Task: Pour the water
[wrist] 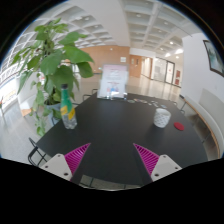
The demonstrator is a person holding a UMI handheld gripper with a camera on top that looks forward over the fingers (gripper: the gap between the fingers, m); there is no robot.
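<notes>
Black round tabletop fills the middle of the gripper view, and most of it is bare, so there's lots of open surface between the few things sitting on it. The near edge curves just above the fingers, and the far edge runs past a white sign stand with some reddish print on it, too small to read.

Over on the left side of the table stands a green bottle, upright, long axis straight up and down, cap at the top. It has a yellowish label but I can't make out any writing or brand on it. It's pretty near the table's left edge, right in front of a big leafy potted plant.

On the right side sits a small white cup, upright with the mouth facing up, well apart from the bottle. Just beyond it toward the right edge is a little red thing, can't tell what it is.

Gripper is spread wide with nothing between the fingers, just bare table ahead of them. Magenta pads face inward. Both the bottle and cup are well beyond the fingertips, one off to each side.

Behind it all is a bright lobby with a tiled floor and ceiling lights.
</notes>
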